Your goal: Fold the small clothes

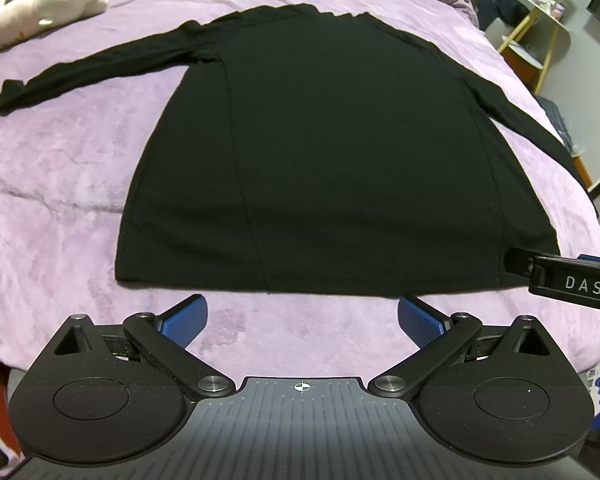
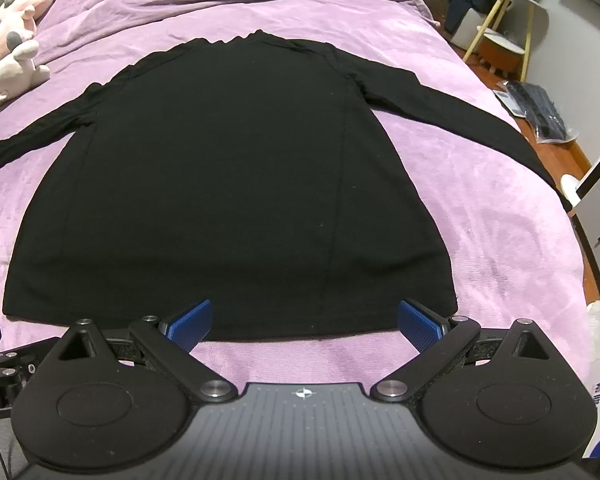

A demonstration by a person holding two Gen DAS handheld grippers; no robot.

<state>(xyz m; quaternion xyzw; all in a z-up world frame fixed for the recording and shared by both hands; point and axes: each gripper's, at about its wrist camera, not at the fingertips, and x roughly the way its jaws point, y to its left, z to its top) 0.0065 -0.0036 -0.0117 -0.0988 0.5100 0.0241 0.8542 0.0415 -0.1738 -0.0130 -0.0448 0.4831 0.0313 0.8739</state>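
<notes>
A black long-sleeved top (image 1: 324,152) lay spread flat on a bed covered with a purple blanket (image 1: 60,184), hem nearest the claws, collar at the far end, and both sleeves stretched outward to either side. The left claw (image 1: 302,318) was held just short of the hem, its blue pads (image 1: 184,318) spread wide apart and gripping nothing. The right claw (image 2: 304,322) stood likewise released, its blue pads (image 2: 190,322) parted, the hem's edge lying between them; contact with the cloth could not be determined. In the left wrist view, part of the right claw's black body entered at the right edge, near the garment's right hem corner. Two plush toys (image 2: 10,40), pink and white, rested on the bed well apart from the top, beyond the left sleeve. A yellow-legged side stand (image 2: 508,16) stood beside the bed at the far right.
</notes>
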